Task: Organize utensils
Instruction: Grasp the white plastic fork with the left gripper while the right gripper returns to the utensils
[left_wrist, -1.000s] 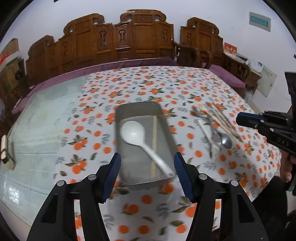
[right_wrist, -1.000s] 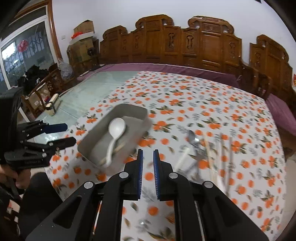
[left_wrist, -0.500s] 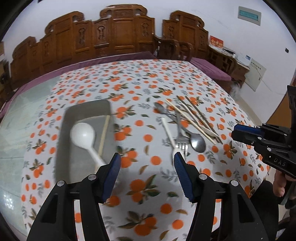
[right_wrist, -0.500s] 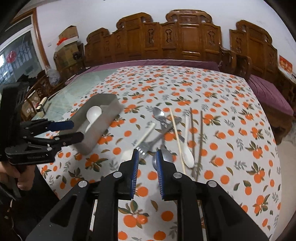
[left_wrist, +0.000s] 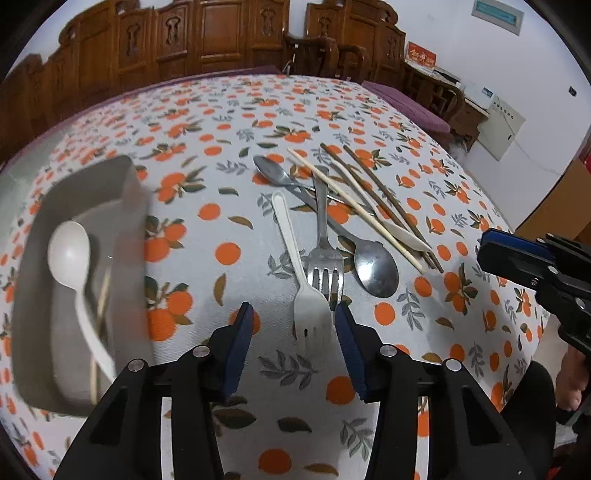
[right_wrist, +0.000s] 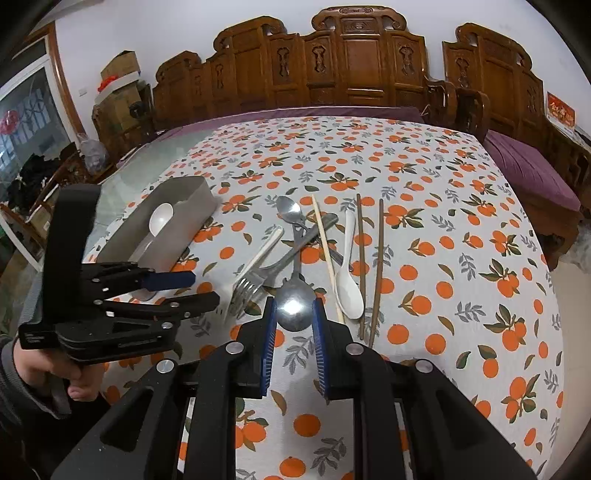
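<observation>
White plastic fork (left_wrist: 312, 317) lies tines-first at the near edge of a crossed heap of cutlery, between the left gripper's (left_wrist: 293, 341) closing jaws, not yet pinched.

Likely light, stiff and slick, so grip the flat neck behind the tines. Steel fork (left_wrist: 325, 258) overlaps beside it. Right gripper (right_wrist: 293, 345), narrowly parted, brackets the steel spoon's (right_wrist: 294, 302) bowl, holding nothing. Metal tray (left_wrist: 131, 206) already holds a white spoon (left_wrist: 70, 254).

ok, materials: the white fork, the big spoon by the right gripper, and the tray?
White fork: probably plastic, being opaque off-white, matte, no reflections.
Big spoon: metal, likely stainless steel; its polished bowl shows a bright glare spot.
Tray: grey with a dull, brushed-looking sheen and thin walls, so probably sheet metal, though grey plastic can't be ruled out.
</observation>
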